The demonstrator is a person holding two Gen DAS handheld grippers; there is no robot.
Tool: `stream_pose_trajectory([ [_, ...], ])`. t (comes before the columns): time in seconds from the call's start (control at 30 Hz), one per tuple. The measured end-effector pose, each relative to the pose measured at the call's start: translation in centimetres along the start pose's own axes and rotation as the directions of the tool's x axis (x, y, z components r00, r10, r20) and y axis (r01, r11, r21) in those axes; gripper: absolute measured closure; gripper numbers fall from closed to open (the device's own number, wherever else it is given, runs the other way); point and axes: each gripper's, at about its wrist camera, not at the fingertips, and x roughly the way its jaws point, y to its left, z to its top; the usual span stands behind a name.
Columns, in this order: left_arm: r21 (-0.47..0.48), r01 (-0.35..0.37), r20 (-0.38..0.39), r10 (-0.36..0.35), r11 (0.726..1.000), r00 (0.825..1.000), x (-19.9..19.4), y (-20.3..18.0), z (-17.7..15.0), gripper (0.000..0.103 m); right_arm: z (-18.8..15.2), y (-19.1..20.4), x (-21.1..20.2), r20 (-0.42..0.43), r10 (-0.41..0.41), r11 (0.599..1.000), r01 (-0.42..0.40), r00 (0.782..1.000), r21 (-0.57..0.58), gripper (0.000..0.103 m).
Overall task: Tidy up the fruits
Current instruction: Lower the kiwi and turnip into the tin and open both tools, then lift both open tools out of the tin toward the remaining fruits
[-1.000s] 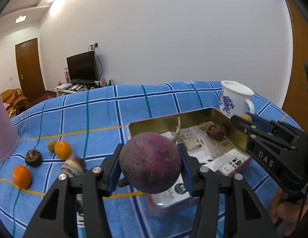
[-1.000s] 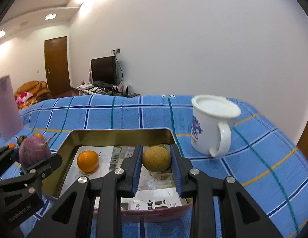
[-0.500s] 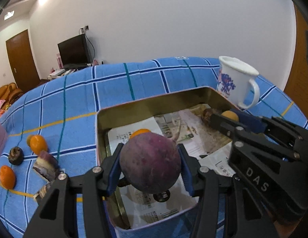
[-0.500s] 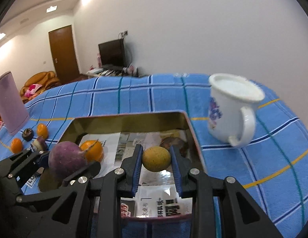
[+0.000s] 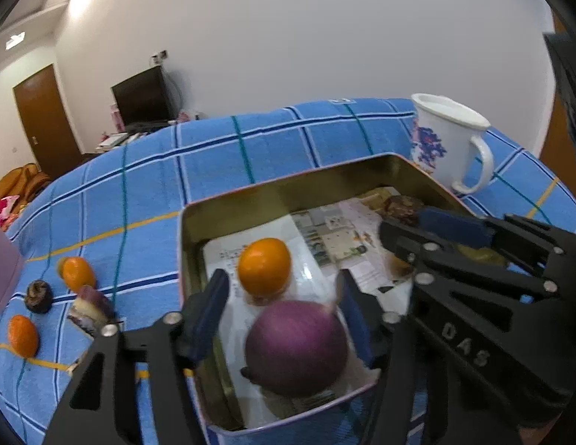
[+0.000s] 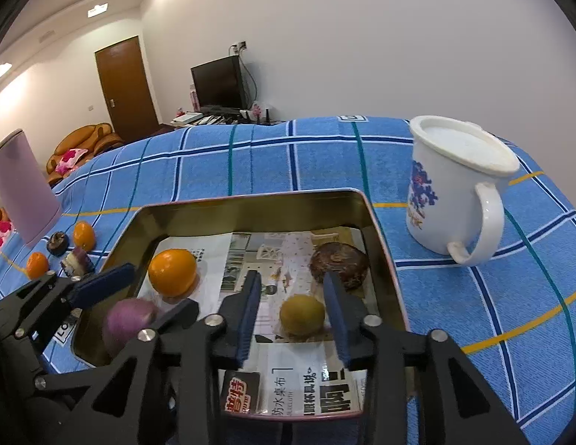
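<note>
Both grippers have just been opening over the tin (image 6: 377,230): the left gripper (image 5: 280,319) drops the purple fruit (image 5: 295,345), the right gripper (image 6: 291,311) the yellow fruit (image 6: 302,314). Fingers spread, touching neither. Next: fetch the oranges (image 5: 77,272) from the desk.

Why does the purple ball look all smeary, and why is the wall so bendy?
In the left wrist view the purple onion is blurred because it is moving, dropping into the tin tray; the orange stays sharp. In the right wrist view the fisheye lens bends the wall and the blue checked cloth, and ceiling lights glare white.
</note>
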Motion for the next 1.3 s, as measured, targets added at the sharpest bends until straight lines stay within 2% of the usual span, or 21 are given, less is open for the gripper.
stream_pose_trajectory([
  [0.03, -0.001, 0.009, 0.004, -0.009, 1.000, 1.000, -0.1, 0.1, 0.0, 0.034, 0.0, -0.3, -0.1, 0.003, 0.009, 1.000, -0.009, 1.000, 0.014, 0.060],
  [0.1, 0.003, 0.004, 0.025, -0.004, 1.000, 1.000, -0.6, 0.0, -0.1, 0.022, 0.0, -0.6, -0.3, 0.019, 0.023, 0.999, -0.024, 1.000, 0.030, 0.046],
  [0.17, 0.008, -0.002, 0.063, 0.001, 1.000, 0.998, -1.3, -0.1, -0.2, 0.009, 0.0, -0.6, -0.9, 0.048, 0.024, 0.999, -0.025, 0.999, 0.030, 0.039],
  [0.3, 0.014, -0.001, 0.140, -0.001, 1.000, 0.990, -2.7, -0.2, -0.3, 0.003, -0.3, 0.2, -2.9, 0.152, -0.016, 1.000, 0.015, 0.988, 0.007, 0.037],
  [0.5, 0.021, -0.037, 0.226, 0.031, 0.999, 0.974, -4.3, 0.1, -0.6, 0.001, -0.7, 0.4, -5.3, 0.295, -0.094, 0.996, 0.089, 0.951, 0.030, 0.033],
  [0.57, 0.024, -0.059, 0.258, 0.051, 0.998, 0.965, -4.9, 0.4, -0.6, 0.000, -0.7, 0.3, -6.1, 0.340, -0.116, 0.993, 0.105, 0.933, 0.049, 0.033],
  [0.67, 0.009, -0.087, 0.309, 0.080, 0.996, 0.948, -5.7, 1.1, -0.6, 0.000, -0.9, 0.1, -7.5, 0.425, -0.148, 0.989, 0.125, 0.893, 0.081, 0.032],
  [0.77, -0.010, -0.102, 0.345, 0.100, 0.995, 0.933, -6.2, 1.6, -0.6, 0.000, -1.4, -0.1, -9.0, 0.514, -0.176, 0.984, 0.141, 0.840, 0.106, 0.015],
  [0.87, -0.001, -0.131, 0.370, 0.122, 0.991, 0.921, -6.4, 1.6, -1.0, 0.000, -2.0, 0.3, -10.1, 0.576, -0.198, 0.980, 0.161, 0.793, 0.116, 0.012],
  [0.93, 0.010, -0.128, 0.357, 0.116, 0.992, 0.927, -6.2, 1.5, -1.0, 0.000, -2.0, 0.6, -10.0, 0.570, -0.193, 0.981, 0.167, 0.798, 0.099, 0.012],
  [1.03, -0.021, -0.125, 0.351, 0.124, 0.992, 0.928, -6.2, 2.2, -1.1, 0.000, -1.8, 1.0, -9.5, 0.534, -0.175, 0.984, 0.161, 0.827, 0.072, 0.012],
  [1.07, -0.030, -0.123, 0.352, 0.126, 0.992, 0.928, -6.3, 2.4, -1.1, 0.000, -1.7, 1.1, -9.4, 0.533, -0.171, 0.985, 0.159, 0.829, 0.068, 0.012],
  [1.3, -0.047, -0.130, 0.347, 0.139, 0.990, 0.927, -6.6, 3.0, -1.6, 0.000, -2.3, 1.6, -10.1, 0.553, -0.204, 0.978, 0.195, 0.807, 0.076, 0.012],
])
